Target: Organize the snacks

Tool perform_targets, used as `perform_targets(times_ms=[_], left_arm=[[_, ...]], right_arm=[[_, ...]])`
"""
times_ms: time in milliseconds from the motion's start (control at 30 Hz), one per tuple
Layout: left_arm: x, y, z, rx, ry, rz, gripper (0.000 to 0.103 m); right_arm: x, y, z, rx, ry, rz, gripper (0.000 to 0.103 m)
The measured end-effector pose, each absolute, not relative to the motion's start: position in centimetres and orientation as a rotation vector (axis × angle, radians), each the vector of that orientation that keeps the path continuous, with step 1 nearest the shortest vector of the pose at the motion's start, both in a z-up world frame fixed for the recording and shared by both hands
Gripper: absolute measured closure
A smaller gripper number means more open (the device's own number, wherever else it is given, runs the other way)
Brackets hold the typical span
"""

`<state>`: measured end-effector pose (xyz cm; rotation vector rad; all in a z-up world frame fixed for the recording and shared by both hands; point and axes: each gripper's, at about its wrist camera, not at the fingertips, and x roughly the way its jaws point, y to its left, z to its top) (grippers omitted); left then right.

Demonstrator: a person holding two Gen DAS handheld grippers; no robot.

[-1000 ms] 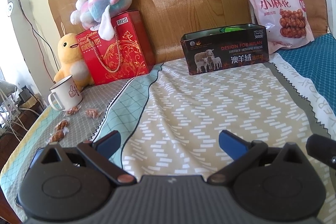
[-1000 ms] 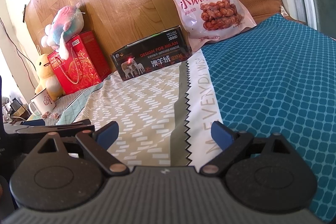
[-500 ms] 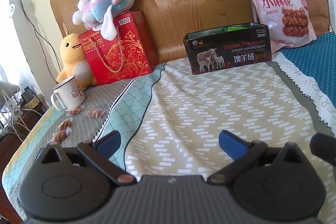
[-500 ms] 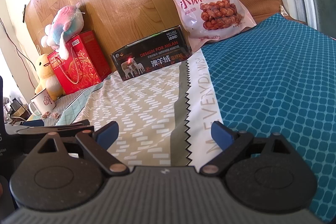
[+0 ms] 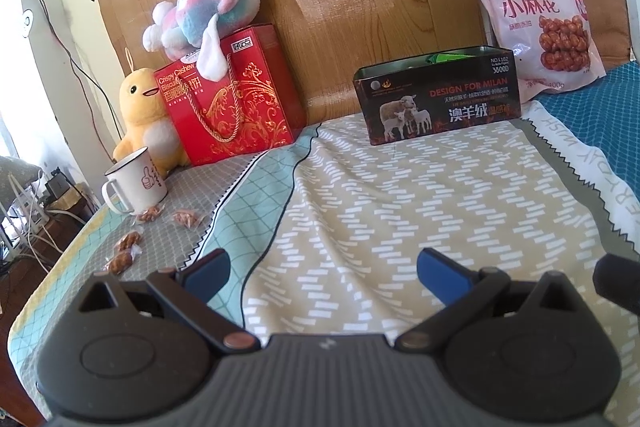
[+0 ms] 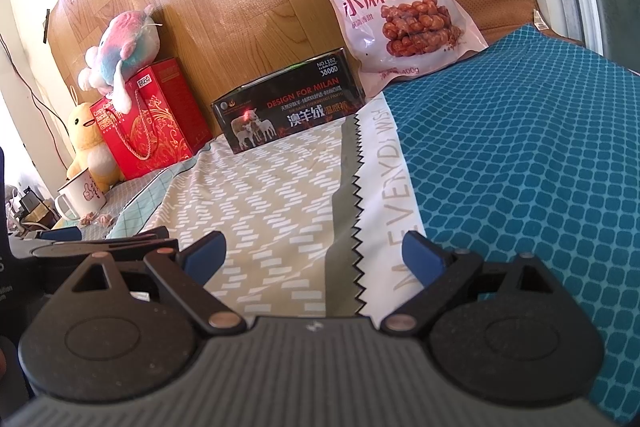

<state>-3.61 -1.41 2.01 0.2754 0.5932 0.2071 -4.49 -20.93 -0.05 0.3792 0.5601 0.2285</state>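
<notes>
Left wrist view: the left gripper (image 5: 322,263) hangs empty over the bed (image 5: 380,211), fingers wide; since a second ago the tin (image 5: 438,99) and mug (image 5: 136,183) have slid a little right and down the frame, so the gripper has crept left and tipped slightly; the wrapped snacks (image 5: 132,241) lie loose beside the mug, likely the next pick

Right wrist view: the right gripper (image 6: 314,255) is also empty and spread wide; nothing has shifted here; the open tin (image 6: 288,107) stands by the pink bag (image 6: 394,7), snacks (image 6: 96,218) far left

Red gift box (image 5: 236,99), black tin (image 5: 438,99), pink snack bag (image 5: 536,15).
</notes>
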Motion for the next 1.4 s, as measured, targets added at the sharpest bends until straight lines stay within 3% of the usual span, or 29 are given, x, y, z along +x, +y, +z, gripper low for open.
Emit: perform_targets(times_ms=[1400], left_arm=[[-3.66, -1.43, 1.87, 0.294, 0.595, 0.203, 0.000]], right_arm=[[-4.49, -20.86, -0.09, 0.377, 0.559, 0.228, 0.006]])
